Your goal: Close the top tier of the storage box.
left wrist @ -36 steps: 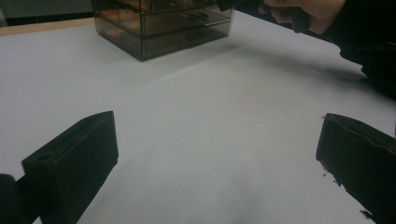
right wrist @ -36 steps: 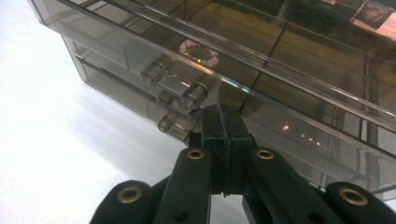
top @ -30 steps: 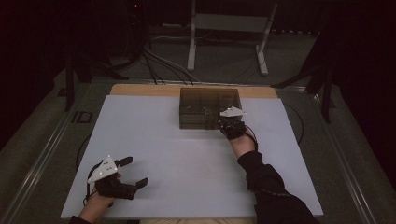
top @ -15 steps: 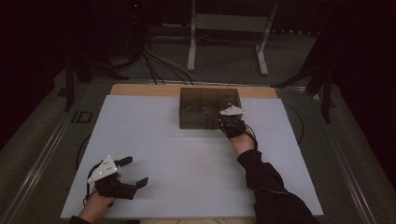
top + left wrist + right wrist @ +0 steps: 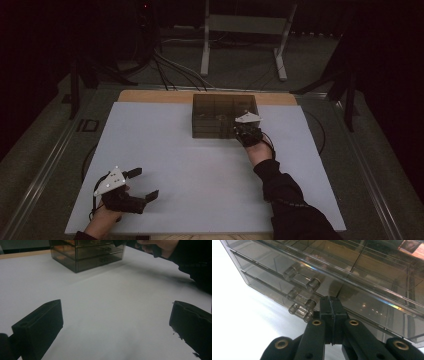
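A smoky see-through drawer box (image 5: pixel 214 107) stands at the far middle of the white table (image 5: pixel 190 165). My right gripper (image 5: pixel 237 131) is at the box's front right corner, and its jaws are pressed flat together with nothing between them. In the right gripper view the shut right gripper (image 5: pixel 331 303) sits against the box front (image 5: pixel 367 272), just right of the three clear drawer handles (image 5: pixel 301 281). My left gripper (image 5: pixel 142 184) rests at the table's near left, open and empty. In the left gripper view the left gripper (image 5: pixel 115 325) has its jaws far apart over bare table, with the drawer box (image 5: pixel 87 252) far ahead.
A strip of wooden board (image 5: pixel 155 96) shows behind the white sheet. Cables (image 5: pixel 170 70) and a metal stand (image 5: pixel 245 45) lie on the dark floor beyond the table. The other hand (image 5: pixel 160 246) reaches in at the top right of the left gripper view.
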### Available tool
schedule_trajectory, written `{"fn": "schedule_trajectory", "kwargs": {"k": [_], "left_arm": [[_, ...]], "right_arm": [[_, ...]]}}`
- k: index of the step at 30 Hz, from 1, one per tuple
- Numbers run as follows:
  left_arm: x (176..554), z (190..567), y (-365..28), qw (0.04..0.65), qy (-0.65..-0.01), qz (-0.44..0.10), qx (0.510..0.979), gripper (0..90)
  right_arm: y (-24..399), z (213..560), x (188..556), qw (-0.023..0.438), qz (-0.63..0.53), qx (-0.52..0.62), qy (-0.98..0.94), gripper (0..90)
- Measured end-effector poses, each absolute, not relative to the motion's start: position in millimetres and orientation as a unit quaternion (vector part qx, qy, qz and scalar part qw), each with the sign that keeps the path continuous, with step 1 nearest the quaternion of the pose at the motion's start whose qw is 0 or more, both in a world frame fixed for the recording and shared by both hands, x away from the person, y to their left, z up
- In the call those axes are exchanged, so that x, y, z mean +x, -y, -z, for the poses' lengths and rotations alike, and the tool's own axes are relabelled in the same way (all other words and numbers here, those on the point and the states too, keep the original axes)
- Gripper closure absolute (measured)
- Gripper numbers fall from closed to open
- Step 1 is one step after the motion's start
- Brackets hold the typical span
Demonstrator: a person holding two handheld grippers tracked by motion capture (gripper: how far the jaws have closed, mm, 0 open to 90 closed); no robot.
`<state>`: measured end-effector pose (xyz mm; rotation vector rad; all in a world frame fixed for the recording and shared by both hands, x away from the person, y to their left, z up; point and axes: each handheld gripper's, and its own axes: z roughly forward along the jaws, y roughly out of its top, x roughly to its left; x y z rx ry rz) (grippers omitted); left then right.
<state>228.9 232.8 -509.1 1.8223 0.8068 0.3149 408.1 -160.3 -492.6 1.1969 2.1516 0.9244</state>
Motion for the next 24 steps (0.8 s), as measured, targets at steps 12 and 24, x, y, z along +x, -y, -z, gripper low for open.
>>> {"fn": "schedule_trajectory", "kwargs": {"k": [12,24], "left_arm": [[229,509,-233,0.532,-0.337,-0.132,0.765,0.0],[229,509,-232,0.533,-0.337,-0.132,0.765,0.0]], "right_arm": [[160,488,400,0.249,-0.350,0.433,-0.792,90.0],[157,484,391,0.241,-0.361,0.426,-0.794,73.3]]}}
